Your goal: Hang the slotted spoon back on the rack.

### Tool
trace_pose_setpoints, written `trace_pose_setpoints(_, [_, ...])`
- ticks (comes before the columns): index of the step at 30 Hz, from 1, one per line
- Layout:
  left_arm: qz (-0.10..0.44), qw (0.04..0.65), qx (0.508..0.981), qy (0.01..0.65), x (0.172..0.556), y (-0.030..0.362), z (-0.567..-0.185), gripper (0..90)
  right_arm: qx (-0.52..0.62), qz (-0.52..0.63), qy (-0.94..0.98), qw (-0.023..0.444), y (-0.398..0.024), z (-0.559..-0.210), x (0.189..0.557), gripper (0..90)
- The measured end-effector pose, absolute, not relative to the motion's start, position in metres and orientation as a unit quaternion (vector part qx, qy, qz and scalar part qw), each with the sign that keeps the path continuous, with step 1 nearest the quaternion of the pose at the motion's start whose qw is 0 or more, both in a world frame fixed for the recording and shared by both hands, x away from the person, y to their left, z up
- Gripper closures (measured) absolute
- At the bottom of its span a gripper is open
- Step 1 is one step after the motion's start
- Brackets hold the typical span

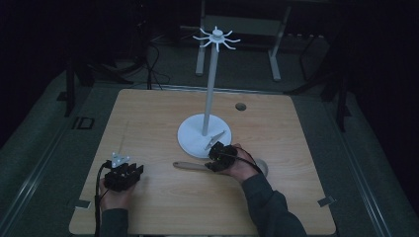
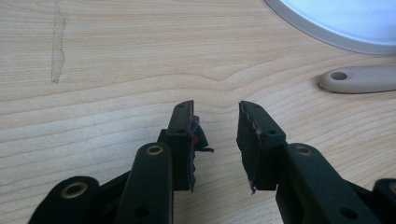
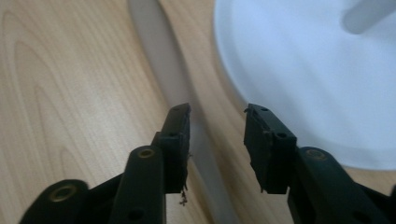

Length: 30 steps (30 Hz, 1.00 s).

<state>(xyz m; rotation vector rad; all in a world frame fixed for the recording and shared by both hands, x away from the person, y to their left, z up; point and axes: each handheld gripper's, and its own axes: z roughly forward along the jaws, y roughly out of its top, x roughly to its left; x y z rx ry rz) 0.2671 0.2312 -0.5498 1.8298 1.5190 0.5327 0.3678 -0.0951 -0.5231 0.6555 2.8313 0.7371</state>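
A white stand with a round base (image 1: 190, 139), a tall pole (image 1: 211, 89) and a ring of hooks (image 1: 216, 37) on top rises at the table's middle. In front of the base lies a beige spoon (image 1: 189, 166), handle pointing left. My right gripper (image 1: 213, 159) hovers over the spoon's handle (image 3: 159, 51) with its jaws apart; the handle runs under the gap, close to the left finger (image 3: 177, 140), and the base (image 3: 303, 79) lies just beyond. My left gripper (image 1: 134, 172) rests open at the front left, nothing between its jaws (image 2: 217, 126). It faces the spoon's handle end (image 2: 359, 78) and the base (image 2: 345, 23).
The wooden table (image 1: 148, 118) has a round cable hole (image 1: 240, 106) at the back right and tape tabs at the front corners (image 1: 83, 203). Dark floor, cables and furniture legs (image 1: 274, 54) surround the table.
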Motion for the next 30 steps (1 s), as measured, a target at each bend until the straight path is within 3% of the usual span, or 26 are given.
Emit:
trace_pose_setpoints(14, [0.204,0.344,0.706,0.584,0.268,0.230,-0.551,66.9,0.204,0.228,0.952,0.025,-0.083,-0.540,0.372,67.2])
trace_pose_setpoints(21, [0.202,0.344,0.708,0.583,0.268,0.229,-0.551,66.9,0.189,0.214,0.958,0.031,-0.077,-0.545,0.371,65.8])
trace_pose_setpoints(30, [0.201,0.339,0.713,0.580,0.269,0.227,-0.552,66.9,0.130,0.199,0.969,0.065,-0.076,-0.542,0.359,72.2])
